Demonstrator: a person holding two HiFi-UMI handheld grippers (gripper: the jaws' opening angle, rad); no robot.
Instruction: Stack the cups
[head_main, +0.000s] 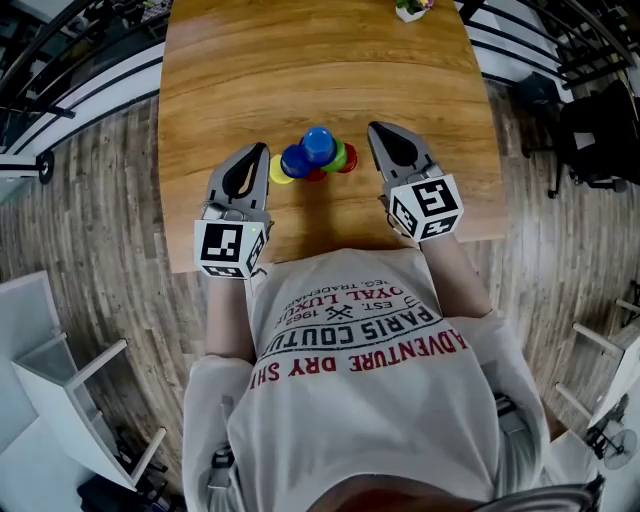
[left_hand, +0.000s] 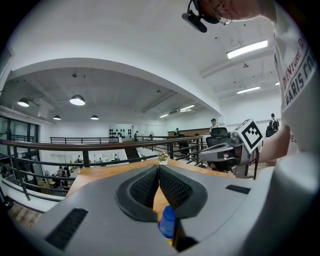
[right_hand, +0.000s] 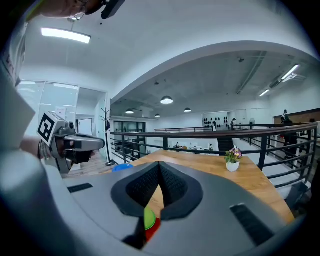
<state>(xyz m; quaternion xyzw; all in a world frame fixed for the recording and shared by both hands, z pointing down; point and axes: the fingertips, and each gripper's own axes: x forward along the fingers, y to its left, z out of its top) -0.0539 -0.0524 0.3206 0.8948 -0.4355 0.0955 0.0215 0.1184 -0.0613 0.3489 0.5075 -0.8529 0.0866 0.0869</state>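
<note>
A tight cluster of small cups stands at the middle of the wooden table (head_main: 250, 60): two blue cups (head_main: 318, 145), a yellow one (head_main: 279, 172), a green one (head_main: 338, 156) and a red one (head_main: 349, 159). One blue cup seems to sit higher than the rest. My left gripper (head_main: 262, 150) is just left of the cluster, shut and empty. In the left gripper view a blue cup (left_hand: 167, 222) shows below the closed jaws. My right gripper (head_main: 375, 128) is just right of the cluster, also shut and empty. Green (right_hand: 149, 218) and red (right_hand: 154, 228) cups show beneath it.
A small potted plant (head_main: 412, 8) stands at the table's far edge. Black railings run along both sides of the table. A dark chair (head_main: 600, 130) is off to the right and a white shelf (head_main: 60, 370) at the lower left.
</note>
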